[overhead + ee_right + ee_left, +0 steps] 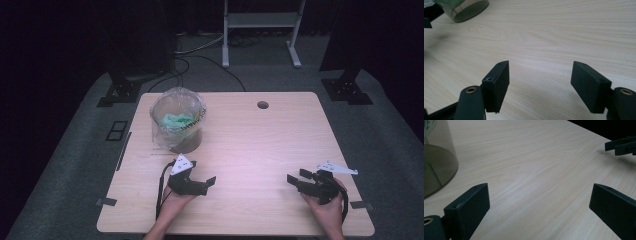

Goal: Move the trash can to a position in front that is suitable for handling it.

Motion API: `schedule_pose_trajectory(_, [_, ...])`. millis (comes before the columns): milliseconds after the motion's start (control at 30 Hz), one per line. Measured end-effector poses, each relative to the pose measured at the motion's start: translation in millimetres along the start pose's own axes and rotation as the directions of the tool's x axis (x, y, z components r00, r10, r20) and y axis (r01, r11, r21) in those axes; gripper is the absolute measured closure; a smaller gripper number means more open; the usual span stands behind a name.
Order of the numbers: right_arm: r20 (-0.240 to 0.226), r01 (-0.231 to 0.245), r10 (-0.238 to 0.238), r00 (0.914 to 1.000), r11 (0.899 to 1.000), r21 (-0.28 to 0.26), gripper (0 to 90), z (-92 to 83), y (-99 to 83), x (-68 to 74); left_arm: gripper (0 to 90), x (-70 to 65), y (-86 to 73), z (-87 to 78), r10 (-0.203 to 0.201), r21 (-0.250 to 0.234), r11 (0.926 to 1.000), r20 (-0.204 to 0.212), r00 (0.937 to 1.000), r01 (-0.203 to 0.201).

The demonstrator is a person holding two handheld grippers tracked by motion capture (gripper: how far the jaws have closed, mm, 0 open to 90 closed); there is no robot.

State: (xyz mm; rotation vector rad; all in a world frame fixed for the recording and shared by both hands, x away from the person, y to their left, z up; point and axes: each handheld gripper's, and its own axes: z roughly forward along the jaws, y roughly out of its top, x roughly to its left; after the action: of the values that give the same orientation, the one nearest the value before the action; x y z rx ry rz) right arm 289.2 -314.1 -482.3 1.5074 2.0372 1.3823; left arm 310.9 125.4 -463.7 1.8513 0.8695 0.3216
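We have a wide table (260,150) before us; at its far left stands a clear lined bin (178,120) with what looks like green waste (176,120) inside. Our left gripper (200,177), nearest the bin, and our right gripper (300,177) hover with fingers spread wide, holding nothing. Judging by that, nothing is yet started: the bin stands untouched.

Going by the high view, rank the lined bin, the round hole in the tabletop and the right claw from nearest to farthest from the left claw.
1. Lined bin: just beyond the left claw, at the table's far left.
2. Right claw: across the near edge, to the right.
3. Round hole: near the far edge, right of the bin.
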Motion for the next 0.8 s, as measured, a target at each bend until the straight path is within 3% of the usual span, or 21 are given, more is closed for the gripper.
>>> schedule_pose_trajectory(167, [-0.003,0.01,-0.01,0.9999,1.0,0.012,30.4,4.5,1.1,-1.0,1.9,-0.2,5.3,-5.2,-0.021,-0.008,0.9998,-0.005,0.9998,0.02])
schedule_pose_trajectory(500, [-0.008,0.02,-0.02,0.9998,1.0,0.006,30.4,3.1,4.1,3.0,2.1,-1.5,22.9,-18.2,-0.017,-0.032,0.9994,-0.024,0.9996,0.016])
schedule_pose_trajectory(800, [-0.01,0.027,-0.027,0.9996,1.0,0.002,30.4,0.8,5.5,6.6,3.3,9.7,48.7,-41.9,-0.02,-0.049,0.9987,-0.075,0.997,0.016])
